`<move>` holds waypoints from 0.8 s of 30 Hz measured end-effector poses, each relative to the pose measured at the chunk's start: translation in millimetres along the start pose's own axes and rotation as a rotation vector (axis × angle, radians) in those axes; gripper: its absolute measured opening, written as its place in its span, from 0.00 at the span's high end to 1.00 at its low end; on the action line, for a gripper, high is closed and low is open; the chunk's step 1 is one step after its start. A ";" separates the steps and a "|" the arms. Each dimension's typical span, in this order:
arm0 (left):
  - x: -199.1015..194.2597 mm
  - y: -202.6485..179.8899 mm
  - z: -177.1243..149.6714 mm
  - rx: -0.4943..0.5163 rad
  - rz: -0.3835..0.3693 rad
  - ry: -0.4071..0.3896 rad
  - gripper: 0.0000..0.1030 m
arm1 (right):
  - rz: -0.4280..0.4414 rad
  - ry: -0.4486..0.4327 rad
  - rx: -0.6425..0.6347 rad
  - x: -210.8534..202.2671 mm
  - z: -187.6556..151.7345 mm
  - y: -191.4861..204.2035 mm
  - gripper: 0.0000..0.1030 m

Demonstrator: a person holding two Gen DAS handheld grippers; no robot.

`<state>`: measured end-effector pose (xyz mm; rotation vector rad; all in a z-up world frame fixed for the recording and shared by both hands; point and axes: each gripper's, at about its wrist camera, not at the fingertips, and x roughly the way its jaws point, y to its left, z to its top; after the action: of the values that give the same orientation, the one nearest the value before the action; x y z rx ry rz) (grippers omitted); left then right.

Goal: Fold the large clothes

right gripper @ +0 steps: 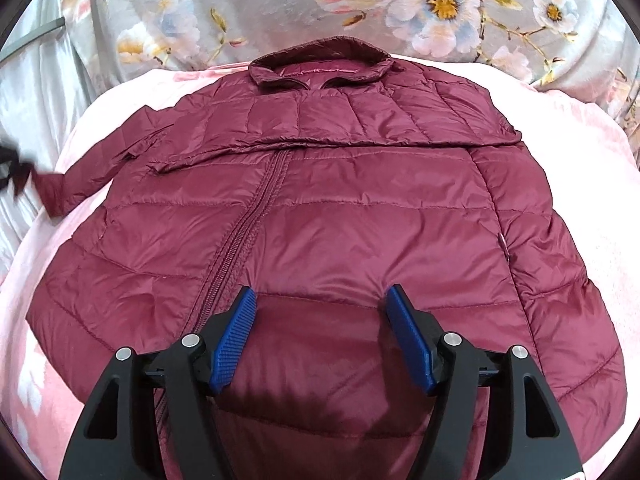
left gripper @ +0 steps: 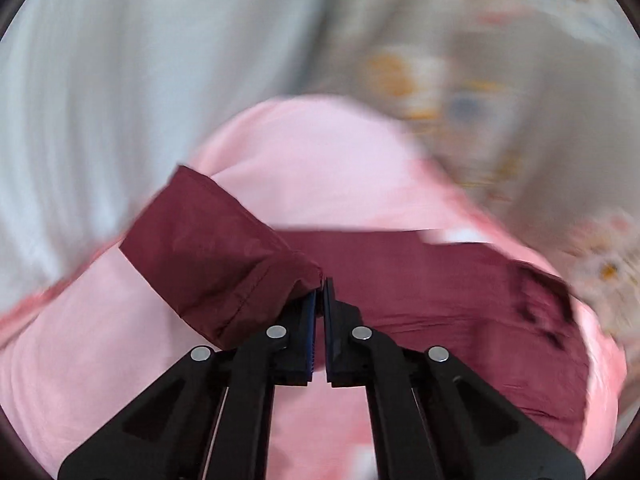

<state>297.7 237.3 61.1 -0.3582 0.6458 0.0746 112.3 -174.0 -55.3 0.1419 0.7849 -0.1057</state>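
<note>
Maroon quilted jacket point(right gripper: 312, 208) spread front-up on a pink blanket point(right gripper: 592, 184), collar toward the far edge beside the flowered bedding point(right gripper: 280, 4), hem at the near edge, zip closed down the middle. One sleeve already laid across the chest; the other sleeve point(left gripper: 208, 256) stretched out toward the left edge of the blanket. Left gripper point(left gripper: 320, 300) clamped tight on that sleeve near the cuff, cloth lifted and draped off the tips, surroundings blurred. Right gripper point(right gripper: 322, 320) spread fairly wide, hovering low over the lower front just right of the zip, nothing between the pads, pressing on nothing as far as can be told. Probably light, puffy and soft, with a slick shell: likely to slide, spring back and trap air when folded. Best taken at cuffs, hem corners or seams, where stitching gives some bite, rather than on smooth padded panels. No containers in view.
</note>
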 end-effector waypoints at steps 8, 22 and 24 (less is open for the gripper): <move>-30.8 -258.4 -61.2 0.351 -0.445 0.066 0.85 | -0.019 -0.023 0.012 -15.4 6.5 -19.7 0.34; 22.2 -204.3 -109.7 0.146 -0.464 0.235 0.19 | 0.030 -0.031 0.142 -20.5 42.6 -91.3 0.31; 35.0 -170.3 -92.3 0.075 -0.416 0.238 0.19 | 0.096 -0.019 0.181 -9.7 58.6 -91.7 0.31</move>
<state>302.9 44.2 23.5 -0.4257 0.7942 -0.3934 132.8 -273.7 -15.5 0.3489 0.7476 -0.0872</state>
